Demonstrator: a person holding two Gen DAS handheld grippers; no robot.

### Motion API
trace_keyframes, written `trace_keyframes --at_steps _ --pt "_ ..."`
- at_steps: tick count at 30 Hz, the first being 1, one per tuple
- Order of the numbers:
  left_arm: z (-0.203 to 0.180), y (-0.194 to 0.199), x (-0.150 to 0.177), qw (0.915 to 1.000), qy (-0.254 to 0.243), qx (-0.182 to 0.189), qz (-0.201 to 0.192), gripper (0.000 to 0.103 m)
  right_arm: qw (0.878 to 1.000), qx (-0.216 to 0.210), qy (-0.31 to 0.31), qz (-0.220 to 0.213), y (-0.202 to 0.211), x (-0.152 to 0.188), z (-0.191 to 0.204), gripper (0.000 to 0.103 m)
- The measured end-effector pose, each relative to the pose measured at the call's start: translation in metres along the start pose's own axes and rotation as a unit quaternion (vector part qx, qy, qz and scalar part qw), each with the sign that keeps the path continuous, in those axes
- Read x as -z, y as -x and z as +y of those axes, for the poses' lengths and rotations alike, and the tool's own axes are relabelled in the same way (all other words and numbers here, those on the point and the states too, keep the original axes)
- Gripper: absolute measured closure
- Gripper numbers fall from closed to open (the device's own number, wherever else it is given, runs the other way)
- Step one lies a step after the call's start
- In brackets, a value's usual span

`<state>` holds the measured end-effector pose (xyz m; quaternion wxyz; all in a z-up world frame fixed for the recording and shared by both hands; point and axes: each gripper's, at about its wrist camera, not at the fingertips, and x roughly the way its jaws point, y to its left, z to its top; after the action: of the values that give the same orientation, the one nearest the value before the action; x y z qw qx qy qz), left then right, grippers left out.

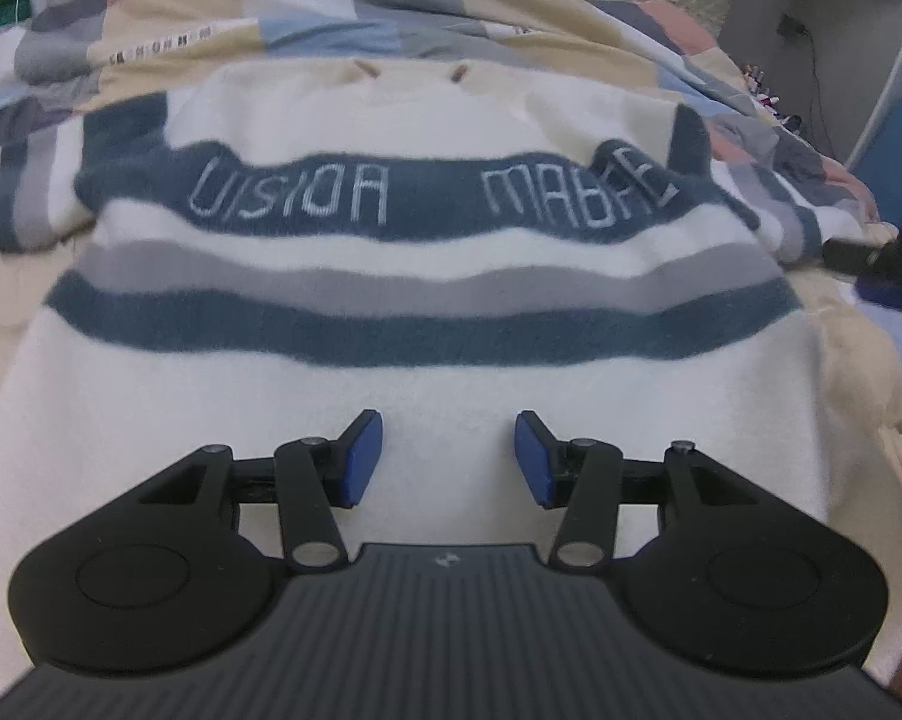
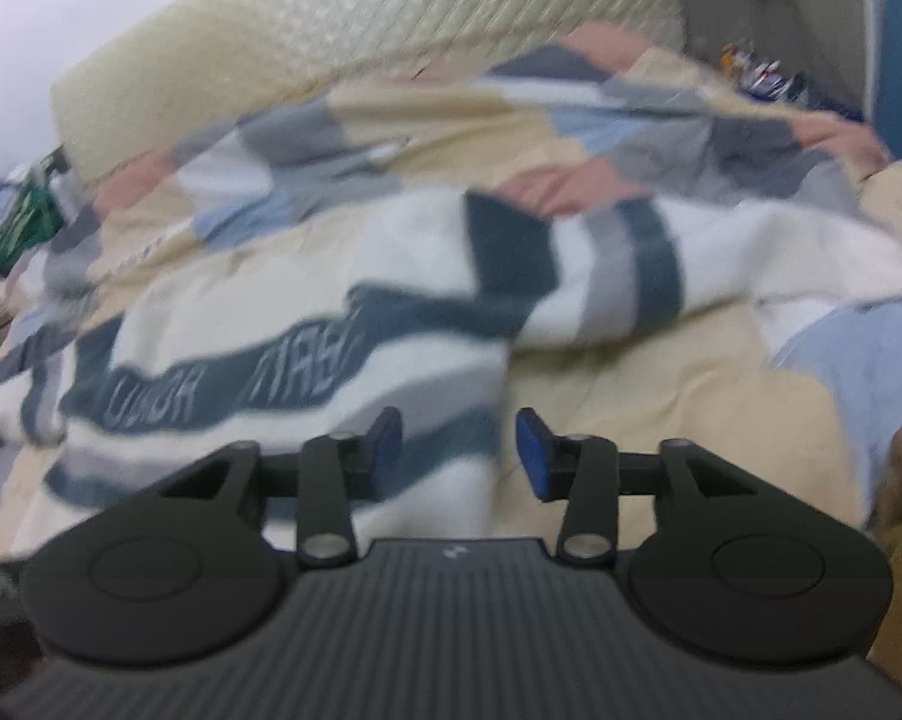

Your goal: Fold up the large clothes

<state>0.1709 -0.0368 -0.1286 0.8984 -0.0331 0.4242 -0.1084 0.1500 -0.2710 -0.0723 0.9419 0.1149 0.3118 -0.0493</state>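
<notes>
Starting at the tools: the left gripper (image 1: 449, 459), black with blue pads, stands about half open with nothing between its jaws, only bare cream fabric under the gap. The right gripper (image 2: 458, 455), of the same build, is likewise parted and holds nothing; its view is blurred, so fine contact cannot be confirmed.

The cream knitted sweater with navy and grey stripes and stitched lettering (image 1: 426, 276) lies spread face-up on the patchwork quilt of beige, blue, grey and pink squares (image 1: 306, 12). Its plain lower body sits directly below and ahead of the left gripper — hem nearest, collar furthest. The right gripper is placed at the garment's side edge: its left pad is over striped fabric, its right pad over bare quilt. One striped sleeve (image 2: 631, 252) extends outward across the quilt beyond that gripper, not yet folded in.

Assessment of progress: early. The sweater appears laid out and roughly flat — no fold is visible in the body. Remaining, by judgement: both sleeves to be brought inward, then the body folded.

A pale quilted headboard (image 2: 390, 30) stands behind the bedding.
</notes>
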Motion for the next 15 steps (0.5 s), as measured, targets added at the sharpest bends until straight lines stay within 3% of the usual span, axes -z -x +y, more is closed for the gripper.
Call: trace_keyframes --at_steps 6,8,9,15 --pt "0.000 0.000 0.003 0.9999 0.008 0.001 -0.006 0.048 0.996 0.005 -0.087 -0.017 0.002 -0.032 -0.031 0.051" --pt "0.001 0.001 0.002 0.9998 0.016 0.003 -0.007 0.048 0.993 0.010 -0.117 -0.021 -0.003 -0.043 -0.043 0.030" --pt "0.002 0.002 0.002 0.9998 0.019 0.004 -0.007 0.048 0.991 0.011 -0.132 -0.023 -0.007 -0.048 -0.051 0.028" --pt "0.006 0.007 0.000 0.9988 0.043 0.017 -0.012 0.048 0.971 0.011 -0.239 -0.013 -0.038 -0.061 -0.118 0.028"
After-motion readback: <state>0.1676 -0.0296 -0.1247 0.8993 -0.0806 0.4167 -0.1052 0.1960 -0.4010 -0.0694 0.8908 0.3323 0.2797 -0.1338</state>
